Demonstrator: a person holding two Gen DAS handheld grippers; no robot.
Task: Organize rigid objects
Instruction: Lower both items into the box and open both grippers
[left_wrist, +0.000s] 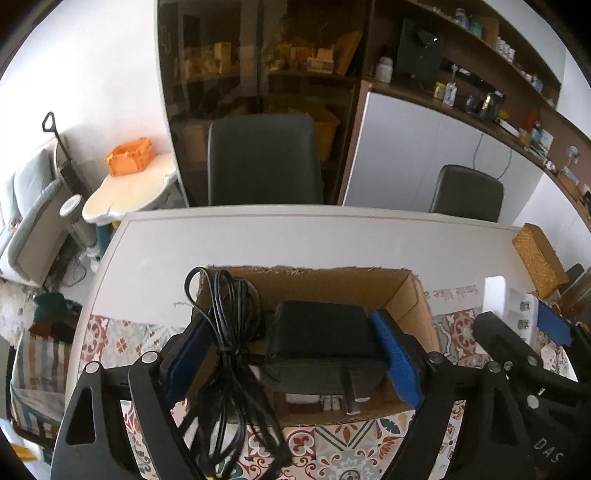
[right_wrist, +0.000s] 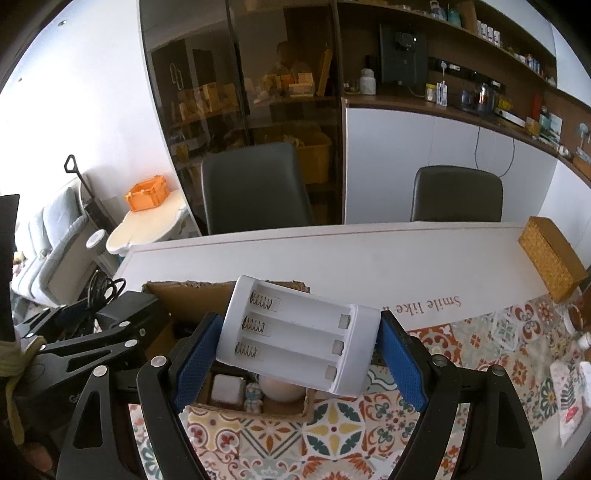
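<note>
On my left, the left gripper (left_wrist: 291, 354) is pinching a black adapter (left_wrist: 321, 343) over the open box (left_wrist: 413, 302). The right blue pad sits flat against the adapter's side; the left pad is partly hidden behind the cord (left_wrist: 225, 332), so I can't tell how squarely it bears. The adapter looks dense and stiff — a hard shell that should not give, though smooth enough to slip if gripped at a corner. I'd hold it across the flat sides, as now. The bundled cord is the awkward part: limp, looped, draped over the left finger, and I judge it could snag on the box wall.

Moving right, the right gripper (right_wrist: 295, 358) is closed on a white charger (right_wrist: 299, 339), tilted, its three empty bays with springs facing the camera. It hangs above the box (right_wrist: 184, 295), where a pale ball (right_wrist: 280, 387), a white cube (right_wrist: 226, 389) and a small figure (right_wrist: 253, 400) already lie. The charger looks light and hollow — rigid plastic, probably slick. The pads catch its two short ends, which seems the best hold; squeezing the thin bay walls might flex them.
</note>
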